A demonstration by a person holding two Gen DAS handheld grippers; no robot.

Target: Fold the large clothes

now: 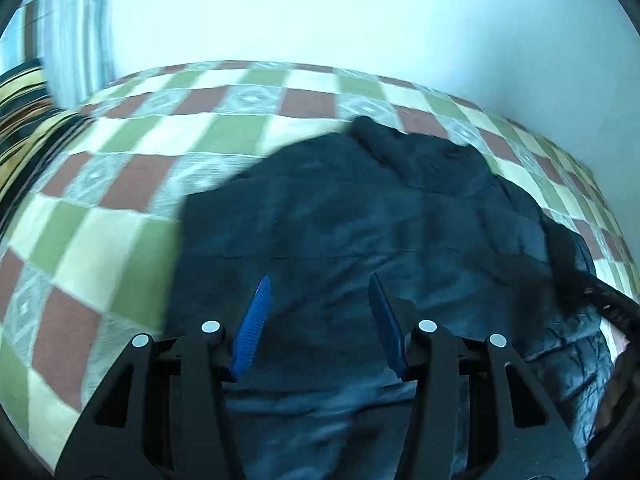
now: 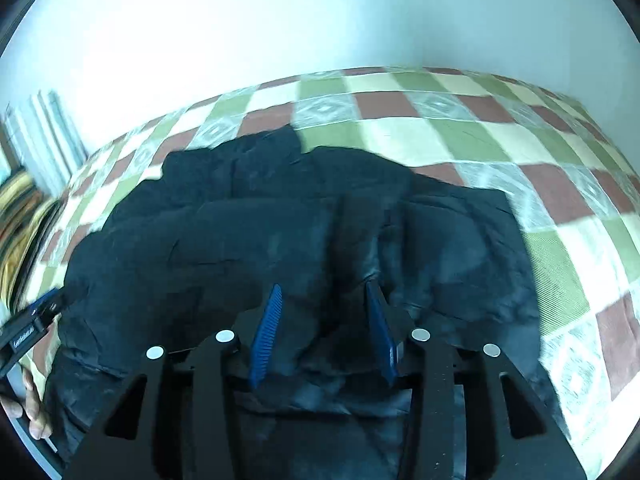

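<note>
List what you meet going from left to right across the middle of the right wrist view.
Left hand-held gripper at the picture's left edge → dark jacket spread over the middle → checkered bedspread on the right.

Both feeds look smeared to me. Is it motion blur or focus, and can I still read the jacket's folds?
Left wrist view: bedspread streaks sideways, motion blur; claw sharp. Right wrist view: the same smear at the edges, jacket dark and blue-tinted, its creases only faint. Fisheye bends the bed's edge in both.

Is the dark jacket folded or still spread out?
Partly folded: the jacket lies rumpled on the checked bedspread, one flap doubled over its middle.
</note>
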